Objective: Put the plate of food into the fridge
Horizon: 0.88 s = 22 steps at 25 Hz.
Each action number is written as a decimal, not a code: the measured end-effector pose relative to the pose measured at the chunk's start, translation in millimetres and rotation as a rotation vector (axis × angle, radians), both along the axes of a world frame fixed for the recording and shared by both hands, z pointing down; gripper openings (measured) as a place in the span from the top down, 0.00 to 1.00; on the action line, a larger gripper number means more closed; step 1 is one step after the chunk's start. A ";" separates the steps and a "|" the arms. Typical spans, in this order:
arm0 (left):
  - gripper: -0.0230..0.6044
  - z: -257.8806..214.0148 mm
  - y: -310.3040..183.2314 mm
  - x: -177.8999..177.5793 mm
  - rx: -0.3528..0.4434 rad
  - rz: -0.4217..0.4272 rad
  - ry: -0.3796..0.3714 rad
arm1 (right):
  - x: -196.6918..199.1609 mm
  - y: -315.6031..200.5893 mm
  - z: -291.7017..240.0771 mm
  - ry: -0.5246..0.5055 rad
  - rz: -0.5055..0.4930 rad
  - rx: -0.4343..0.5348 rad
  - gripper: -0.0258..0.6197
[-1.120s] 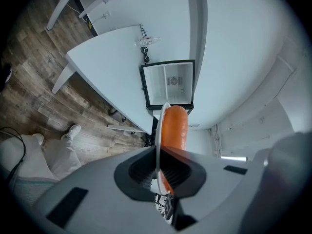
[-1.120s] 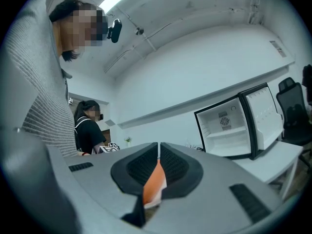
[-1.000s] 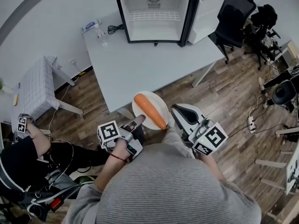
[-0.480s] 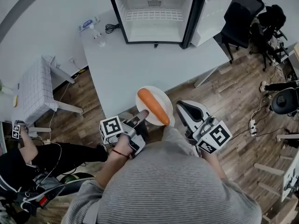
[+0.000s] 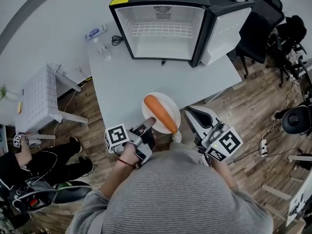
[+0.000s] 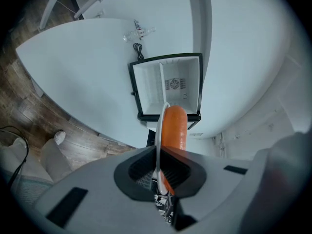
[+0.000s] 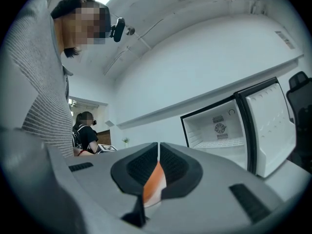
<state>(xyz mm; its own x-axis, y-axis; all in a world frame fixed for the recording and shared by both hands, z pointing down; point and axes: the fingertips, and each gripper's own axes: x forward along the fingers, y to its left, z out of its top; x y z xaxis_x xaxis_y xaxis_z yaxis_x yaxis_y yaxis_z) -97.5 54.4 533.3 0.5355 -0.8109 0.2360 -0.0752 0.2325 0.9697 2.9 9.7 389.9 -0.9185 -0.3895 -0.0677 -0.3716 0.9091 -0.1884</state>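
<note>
- Sitting at the near edge of the tabletop [image 5: 131, 77], right in front of you, the white plate [image 5: 170, 105] carries one orange carrot [image 5: 160, 113] lying slantwise across it.
- Your left hand-held gripper [image 5: 147, 125] is clenched on the plate's near-left rim. In the left gripper view the thin white rim [image 6: 159, 130] runs edge-on into the closed jaws, with the carrot [image 6: 174, 128] just to its right.
- Your right hand-held gripper [image 5: 187, 117] meets the plate's right edge. In the right gripper view its jaws are pressed nearly together, and a wedge of orange carrot [image 7: 153, 179] over white plate fills the narrow gap, so it appears to be gripping the rim.
- Across the tabletop, well apart from the plate, the black fridge [image 5: 163, 13] stands with its door [image 5: 226, 28] swung open to your right, showing a white interior and a wire shelf [image 5: 163, 30].
- Left of the fridge, a small bottle [image 5: 95, 32] and a coiled cable [image 5: 117, 39] lie on the tabletop's far corner.
- On the wooden floor to your left, another person [image 5: 29, 155] sits near a small white side table [image 5: 36, 99].
</note>
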 end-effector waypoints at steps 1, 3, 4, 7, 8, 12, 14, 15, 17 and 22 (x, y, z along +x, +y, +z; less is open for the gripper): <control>0.92 -1.1 -6.4 0.8 -0.004 -0.004 -0.007 | 0.8 -7.9 -2.2 0.000 -0.008 0.003 0.94; 0.92 -3.7 -20.0 2.7 -0.011 -0.013 -0.012 | 1.9 -23.6 -6.8 -0.004 -0.023 0.009 0.94; 0.92 -6.2 -28.1 4.6 -0.008 -0.017 -0.011 | 2.8 -31.5 -8.5 -0.006 -0.029 0.013 0.94; 0.92 -15.8 -55.3 15.0 0.008 -0.037 0.026 | 8.4 -55.7 -9.5 -0.007 -0.040 0.018 0.94; 0.92 -16.4 -63.5 18.1 0.009 -0.041 0.032 | 11.3 -63.9 -8.7 -0.006 -0.042 0.017 0.94; 0.92 -14.6 -91.7 28.0 0.001 -0.039 0.026 | 23.8 -94.7 -7.4 0.000 -0.045 0.014 0.94; 0.92 -17.9 -106.1 32.0 0.013 -0.059 0.044 | 28.0 -106.4 -8.5 0.001 -0.051 0.015 0.94; 0.92 -18.3 -112.2 33.0 0.015 -0.066 0.047 | 29.5 -111.3 -9.1 0.000 -0.056 0.016 0.94; 0.92 -18.5 -122.1 35.0 0.017 -0.074 0.048 | 31.2 -120.0 -9.7 0.001 -0.071 0.021 0.94; 0.92 -9.7 -131.0 32.8 0.003 -0.078 0.032 | 28.1 -132.7 -5.6 0.003 -0.090 0.013 0.94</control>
<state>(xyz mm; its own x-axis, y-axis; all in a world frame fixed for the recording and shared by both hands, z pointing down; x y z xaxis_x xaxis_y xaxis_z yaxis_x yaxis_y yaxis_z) -64.7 -76.6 523.7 0.4781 -0.8510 0.2174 -0.0260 0.2337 0.9720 31.0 -123.0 384.3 -0.9501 -0.3042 -0.0696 -0.2885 0.9412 -0.1756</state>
